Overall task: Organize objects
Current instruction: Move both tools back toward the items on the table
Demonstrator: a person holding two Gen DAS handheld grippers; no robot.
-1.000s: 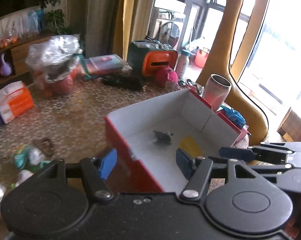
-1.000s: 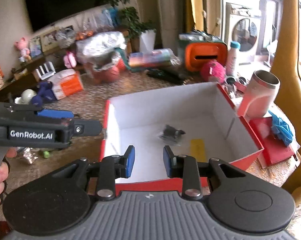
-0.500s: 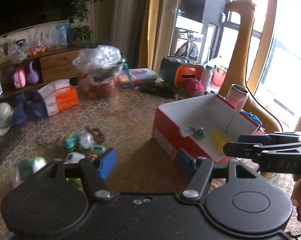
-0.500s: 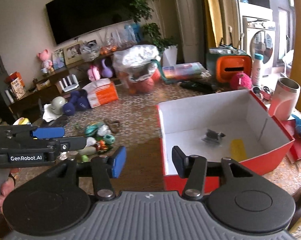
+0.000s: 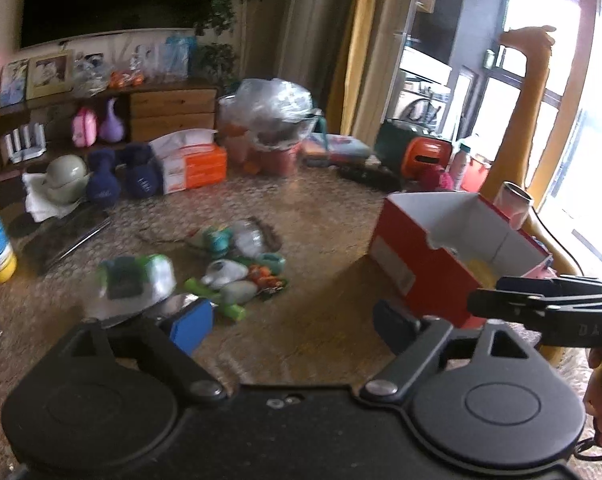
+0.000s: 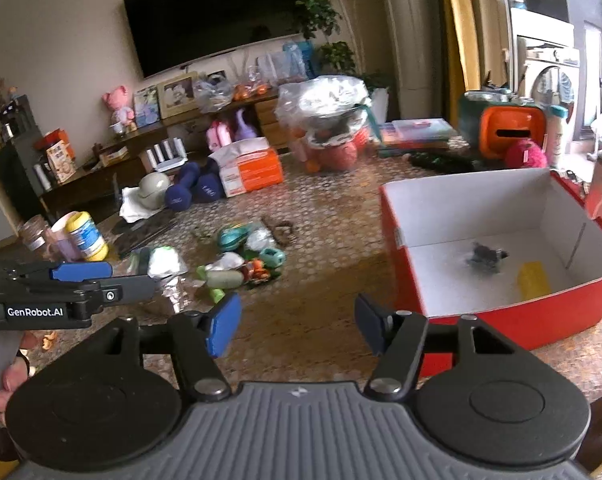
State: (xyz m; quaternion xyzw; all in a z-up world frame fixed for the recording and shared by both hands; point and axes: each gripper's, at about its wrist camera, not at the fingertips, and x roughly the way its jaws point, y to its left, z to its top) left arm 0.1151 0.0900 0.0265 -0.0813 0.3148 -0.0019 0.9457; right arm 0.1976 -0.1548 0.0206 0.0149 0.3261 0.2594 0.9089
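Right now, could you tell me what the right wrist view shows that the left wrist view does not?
Only the right wrist view shows the red box's floor, with a small dark object lying beside a yellow piece. It also shows the left gripper from the side.

Only the left wrist view shows the box's outer end wall and the right gripper from the side.

Both show the toy pile on the table, the blue dumbbells, and each gripper's own jaws open and empty.

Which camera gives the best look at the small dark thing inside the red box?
The right wrist view: it looks down into the red box, so the small dark object shows on the white floor beside a yellow item. In the left wrist view the box's near wall hides it; only a yellow patch shows.
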